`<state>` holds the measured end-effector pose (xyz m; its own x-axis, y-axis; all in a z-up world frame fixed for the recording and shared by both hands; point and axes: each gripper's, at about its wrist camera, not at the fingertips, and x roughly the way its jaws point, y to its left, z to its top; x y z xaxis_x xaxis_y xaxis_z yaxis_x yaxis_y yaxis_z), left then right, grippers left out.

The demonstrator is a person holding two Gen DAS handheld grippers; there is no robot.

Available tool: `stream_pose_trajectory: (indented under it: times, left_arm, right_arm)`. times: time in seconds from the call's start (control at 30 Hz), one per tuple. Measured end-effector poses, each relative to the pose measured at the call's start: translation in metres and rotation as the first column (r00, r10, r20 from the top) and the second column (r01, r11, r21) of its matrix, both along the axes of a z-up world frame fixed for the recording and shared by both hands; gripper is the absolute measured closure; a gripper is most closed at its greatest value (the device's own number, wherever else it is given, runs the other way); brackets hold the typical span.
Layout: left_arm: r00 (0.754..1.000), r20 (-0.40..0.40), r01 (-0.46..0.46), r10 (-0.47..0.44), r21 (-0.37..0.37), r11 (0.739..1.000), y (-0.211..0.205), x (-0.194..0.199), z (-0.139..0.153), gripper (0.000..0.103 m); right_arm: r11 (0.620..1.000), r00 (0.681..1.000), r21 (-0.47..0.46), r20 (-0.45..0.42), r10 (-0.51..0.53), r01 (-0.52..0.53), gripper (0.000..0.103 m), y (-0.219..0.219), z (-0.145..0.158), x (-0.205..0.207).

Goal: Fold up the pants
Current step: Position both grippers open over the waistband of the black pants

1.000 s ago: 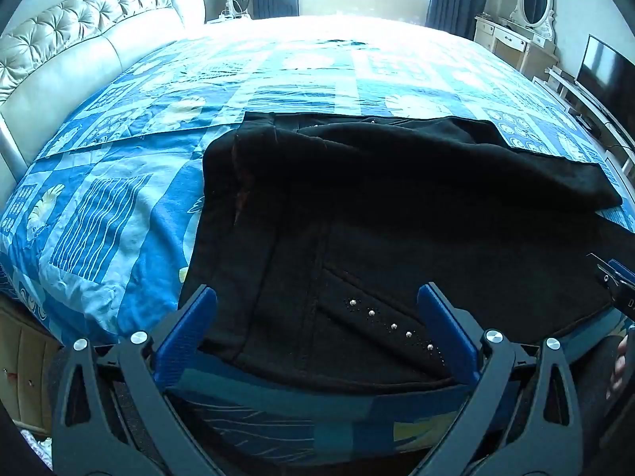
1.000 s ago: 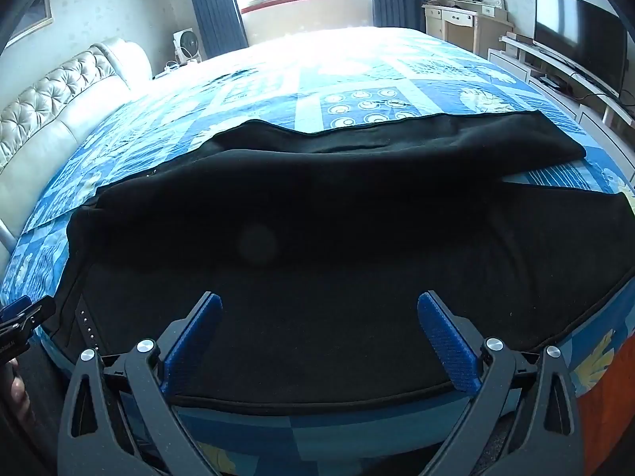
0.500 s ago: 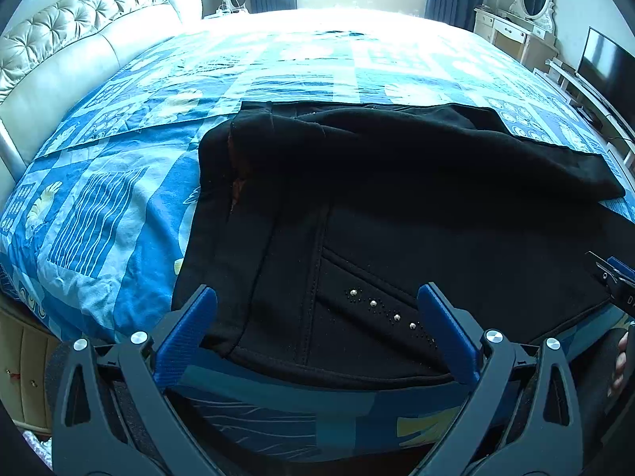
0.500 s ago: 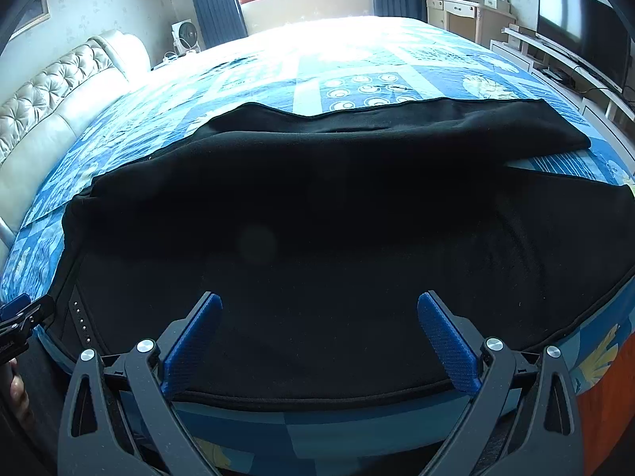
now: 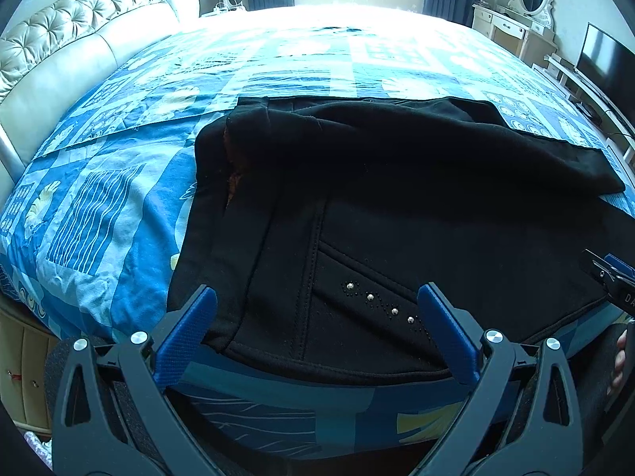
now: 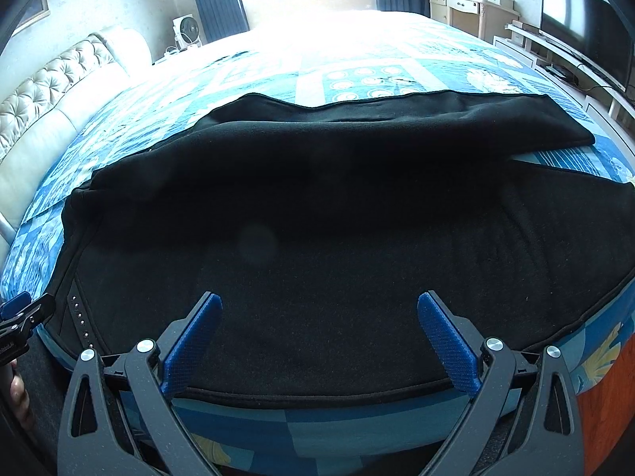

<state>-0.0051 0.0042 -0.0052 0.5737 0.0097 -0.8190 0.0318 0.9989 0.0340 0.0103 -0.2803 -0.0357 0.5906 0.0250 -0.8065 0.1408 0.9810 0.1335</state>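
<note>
Black pants (image 5: 397, 198) lie across the near side of the bed, folded lengthwise, waist to the left with a studded pocket near the front edge. They also fill the right wrist view (image 6: 337, 238). My left gripper (image 5: 317, 321) is open and empty, just above the waist's near hem. My right gripper (image 6: 317, 329) is open and empty, over the near edge of the leg part. Each gripper's tip shows at the edge of the other's view.
The bed has a blue patterned quilt (image 5: 119, 198) and a tufted cream headboard (image 5: 59, 47) at the left. A dresser with mirror (image 6: 472, 4) and a TV (image 6: 583, 31) stand at the right. A small fan (image 6: 184, 31) sits by the window.
Both grippers have moved slightly forward and up over the pants; the pants lie as before. Both stay open.
</note>
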Motion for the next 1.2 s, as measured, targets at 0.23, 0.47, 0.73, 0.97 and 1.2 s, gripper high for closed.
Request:
stream_pose_trajectory:
  times: [0.23, 0.47, 0.73, 0.97, 1.2]
  left_arm:
    - [1.0, -0.001, 0.0, 0.0, 0.002, 1.0, -0.0012, -0.0005, -0.0001, 0.002]
    - [1.0, -0.002, 0.001, -0.001, 0.003, 1.0, -0.0016, -0.0003, 0.0003, 0.002]
    - [1.0, -0.005, 0.003, -0.003, 0.003, 1.0, -0.0019, -0.0006, 0.0002, 0.002]
    - [1.0, -0.005, 0.006, -0.006, 0.005, 1.0, -0.0031, -0.0006, -0.0006, 0.002]
    - [1.0, -0.004, 0.007, -0.007, 0.007, 1.0, -0.0039, -0.0015, -0.0015, 0.002]
  right_arm:
    - [1.0, 1.0, -0.002, -0.003, 0.002, -0.002, 0.005, -0.0005, -0.0016, -0.0001]
    - [1.0, 1.0, -0.003, -0.004, 0.003, -0.003, 0.005, 0.0002, -0.0023, 0.0]
    - [1.0, 1.0, -0.004, -0.009, 0.006, -0.006, 0.005, 0.0022, -0.0044, 0.0011]
    - [1.0, 1.0, -0.006, -0.013, 0.009, -0.009, 0.005, 0.004, -0.0061, 0.003]
    - [1.0, 1.0, -0.007, -0.016, 0.014, -0.014, 0.005, 0.0051, -0.007, 0.0031]
